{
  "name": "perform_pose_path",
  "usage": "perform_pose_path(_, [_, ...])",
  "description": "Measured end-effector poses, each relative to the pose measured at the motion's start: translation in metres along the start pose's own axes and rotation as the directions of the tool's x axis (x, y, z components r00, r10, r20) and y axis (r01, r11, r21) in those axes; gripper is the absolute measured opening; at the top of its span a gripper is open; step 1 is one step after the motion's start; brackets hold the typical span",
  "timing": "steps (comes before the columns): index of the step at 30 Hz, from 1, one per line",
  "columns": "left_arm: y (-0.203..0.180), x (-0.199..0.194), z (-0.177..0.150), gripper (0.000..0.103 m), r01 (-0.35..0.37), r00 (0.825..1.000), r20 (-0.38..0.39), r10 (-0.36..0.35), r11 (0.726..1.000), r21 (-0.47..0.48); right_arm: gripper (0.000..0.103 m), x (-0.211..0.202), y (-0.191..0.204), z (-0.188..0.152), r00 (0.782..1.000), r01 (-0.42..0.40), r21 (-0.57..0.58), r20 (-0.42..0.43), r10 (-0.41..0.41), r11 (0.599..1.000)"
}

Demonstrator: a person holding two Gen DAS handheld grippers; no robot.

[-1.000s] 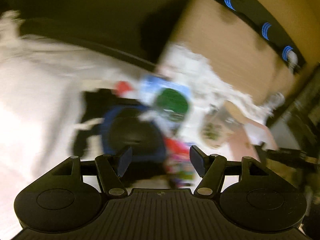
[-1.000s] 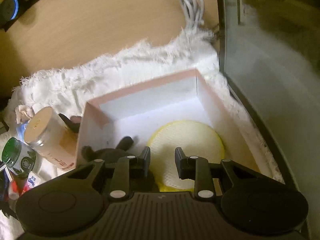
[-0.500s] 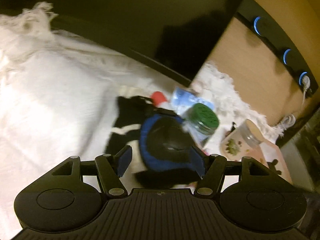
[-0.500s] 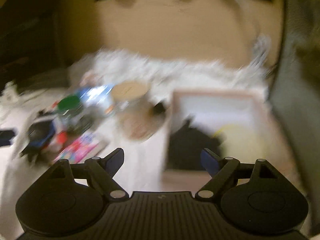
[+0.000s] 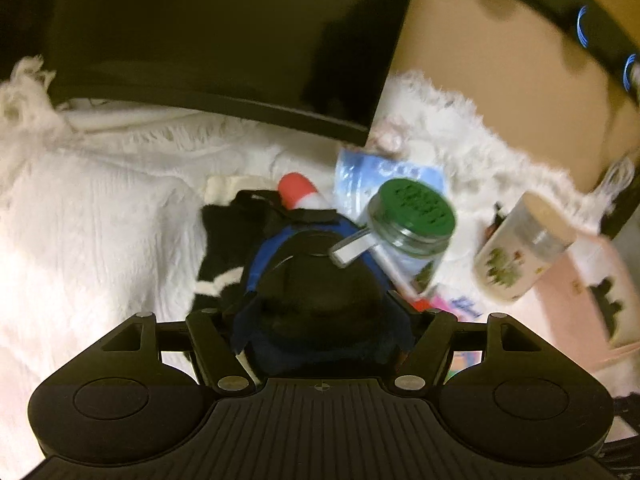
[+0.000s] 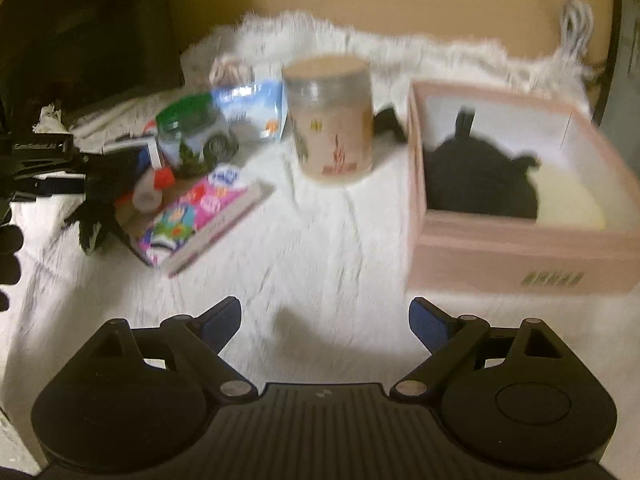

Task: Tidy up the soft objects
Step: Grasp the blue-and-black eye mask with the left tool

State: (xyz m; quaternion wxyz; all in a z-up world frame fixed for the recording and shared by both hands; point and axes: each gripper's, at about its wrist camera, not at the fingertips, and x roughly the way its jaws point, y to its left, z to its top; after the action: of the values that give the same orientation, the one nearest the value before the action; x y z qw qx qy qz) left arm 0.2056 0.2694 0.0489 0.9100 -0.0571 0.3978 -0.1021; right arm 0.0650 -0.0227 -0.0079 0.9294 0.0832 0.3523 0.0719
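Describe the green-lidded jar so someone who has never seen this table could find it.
On the white fringed cloth, look left of the pink box to the clutter. The green-lidded jar lies tipped there, beside the taller upright canister; only it has a green lid.

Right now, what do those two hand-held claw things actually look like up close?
Both look alike: matte black plastic with a ribbed middle plate, a round disc housing on each side, and silver pivot screws on angled linkage arms. The right gripper ends in blue pads. The left gripper has the same build. No cables or sleeves show.
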Motion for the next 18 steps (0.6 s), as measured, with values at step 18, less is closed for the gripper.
perform_pose_path(18, [0.001, 0.027, 0.008, 0.089, 0.018, 1.000, 0.006, -0.019, 0.998, 0.061, 0.103, 0.013, 0.003, -0.011, 0.998, -0.005, 0.007, -0.061, 0.006, 1.000])
